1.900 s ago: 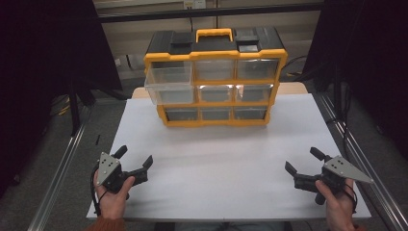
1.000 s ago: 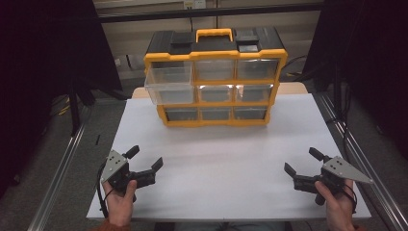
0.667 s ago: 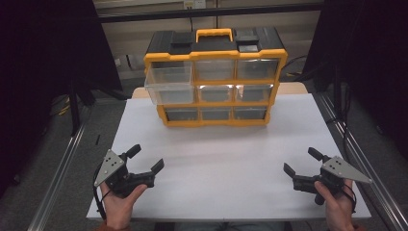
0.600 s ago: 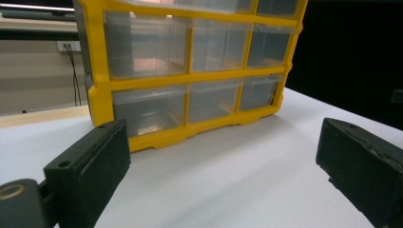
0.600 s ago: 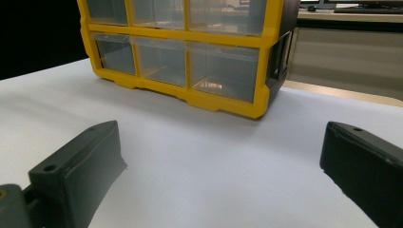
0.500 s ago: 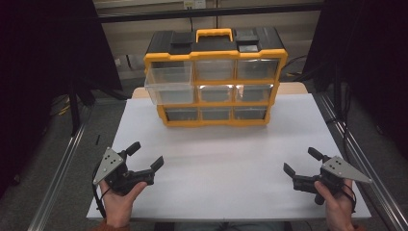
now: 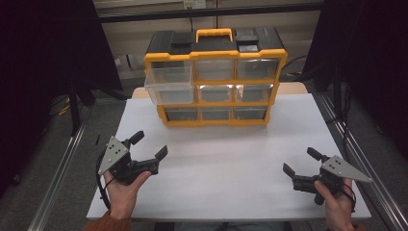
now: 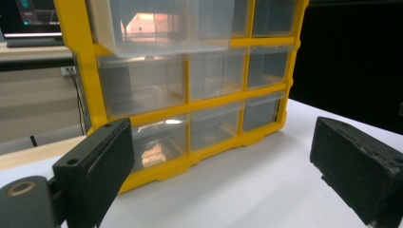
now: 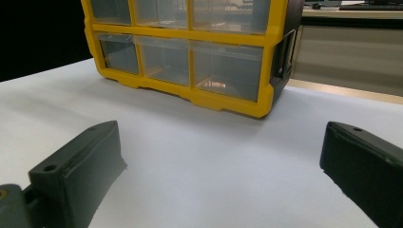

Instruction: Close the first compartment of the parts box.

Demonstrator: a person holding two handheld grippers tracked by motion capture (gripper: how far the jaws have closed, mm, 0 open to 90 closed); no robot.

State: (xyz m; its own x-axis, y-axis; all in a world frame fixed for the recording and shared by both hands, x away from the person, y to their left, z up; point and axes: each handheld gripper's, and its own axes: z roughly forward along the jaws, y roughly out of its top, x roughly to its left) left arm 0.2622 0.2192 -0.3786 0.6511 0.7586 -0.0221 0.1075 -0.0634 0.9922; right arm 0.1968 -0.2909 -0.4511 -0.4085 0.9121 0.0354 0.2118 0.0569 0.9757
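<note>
Bench (image 7: 226,187) is sitting bare across the lower half of the high view, white top. Drawer cabinet (image 7: 215,79), yellow frame with clear drawers, is standing upright at upper centre, well apart from both grippers. One drawer (image 7: 169,92) at its left side, middle row, is sticking out past the frame; the rest are looking flush.

Left gripper (image 7: 148,145) is sitting at lower left, fingers spread wide, holding nothing. Against the earlier frames it has been swinging round and lifting a bit, so it is now pointing up-right toward the cabinet; the left gripper view is looking straight at the drawer fronts. My read: it is lining up for that protruding drawer, reach not yet begun.

Right gripper (image 7: 300,161) is resting at lower right, fingers also wide and empty, basically unmoved. Probably idling for now.
</note>
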